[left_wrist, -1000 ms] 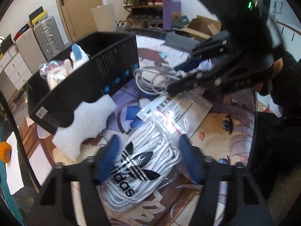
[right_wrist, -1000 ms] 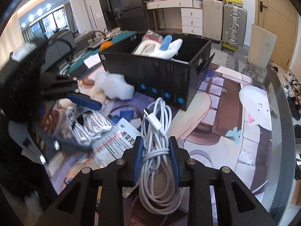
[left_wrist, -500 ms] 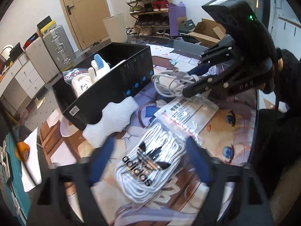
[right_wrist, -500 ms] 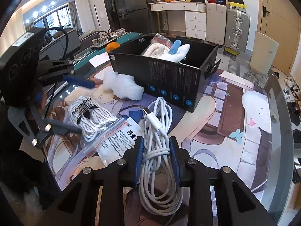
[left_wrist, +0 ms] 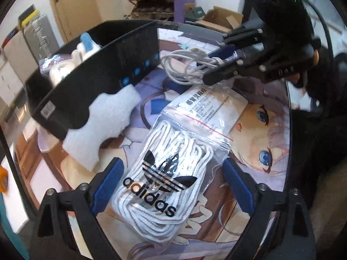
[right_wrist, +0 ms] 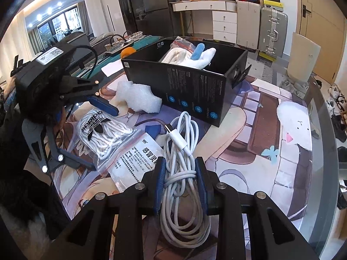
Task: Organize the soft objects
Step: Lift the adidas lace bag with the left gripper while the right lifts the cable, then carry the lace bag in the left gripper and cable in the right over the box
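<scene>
White cable (right_wrist: 181,173) between right fingers (right_wrist: 159,182)

We are holding our left gripper (left_wrist: 172,186) tilted steeply downward, its blue pads standing wide apart — the jaws have just been closing a little, pressing on nothing. Our right gripper (right_wrist: 180,184) is angling down too — its pads are pinching a cable bundle (right_wrist: 184,151) tight.

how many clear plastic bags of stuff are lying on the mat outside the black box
2. The adidas lace bag lies between the left gripper's open fingers; the printed sachet bag overlaps its far end. Others may be hidden inside the black box.
</scene>
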Available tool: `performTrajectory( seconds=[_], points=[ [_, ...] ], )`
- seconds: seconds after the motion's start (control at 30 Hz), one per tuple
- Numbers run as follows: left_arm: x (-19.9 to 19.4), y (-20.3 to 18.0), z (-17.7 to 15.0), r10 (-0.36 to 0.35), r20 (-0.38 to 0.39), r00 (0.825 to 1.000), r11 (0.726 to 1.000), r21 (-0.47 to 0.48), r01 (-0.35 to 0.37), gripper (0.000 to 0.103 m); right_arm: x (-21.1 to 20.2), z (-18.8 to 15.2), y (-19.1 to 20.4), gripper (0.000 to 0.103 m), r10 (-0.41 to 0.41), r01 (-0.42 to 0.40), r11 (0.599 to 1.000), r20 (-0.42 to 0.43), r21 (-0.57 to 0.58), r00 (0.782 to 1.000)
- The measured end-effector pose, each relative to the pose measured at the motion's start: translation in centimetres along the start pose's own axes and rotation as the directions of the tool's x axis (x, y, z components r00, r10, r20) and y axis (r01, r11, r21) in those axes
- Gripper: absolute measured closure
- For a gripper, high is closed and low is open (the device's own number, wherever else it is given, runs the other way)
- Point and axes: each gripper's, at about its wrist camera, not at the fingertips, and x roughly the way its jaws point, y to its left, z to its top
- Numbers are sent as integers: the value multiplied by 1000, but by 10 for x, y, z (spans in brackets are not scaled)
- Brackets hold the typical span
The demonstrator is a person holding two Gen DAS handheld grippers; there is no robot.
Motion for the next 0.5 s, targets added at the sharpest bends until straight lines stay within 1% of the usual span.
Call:
performTrajectory(
  seconds=[0.03, 0.07, 0.13, 0.27, 0.37, 0.43, 0.5],
  points=[
    [1, 5, -1, -27, 4, 1000, 999, -35, 27, 31, 0, 0, 0, 76, 4, -4, 1000, 0, 0, 1000],
    [-1, 5, -2, -21, 17, 1000, 999, -37, 21, 45, 0, 0, 0, 76, 5, -5, 1000, 1, -1, 1000],
    [-5, 4, -5, -13, 38, 999, 998, -53, 15, 57, 0, -1, 1, 76, 8, -8, 1000, 4, -2, 1000],
    [-13, 6, -11, 23, 56, 998, 996, -93, -18, 61, -2, -1, 4, 76, 11, -11, 1000, 19, -7, 1000],
    [-18, 3, -18, 46, 70, 997, 992, -118, -37, 62, -7, 0, 9, 76, 10, -10, 1000, 35, -18, 999],
    [-23, 1, -21, 51, 86, 995, 989, -142, -39, 62, -12, 1, 12, 76, 5, -4, 1000, 48, -23, 999],
    [-31, -1, -21, 62, 119, 991, 985, -170, -41, 62, -18, 3, 14, 76, 0, 1, 1000, 65, -27, 998]
  ],
)
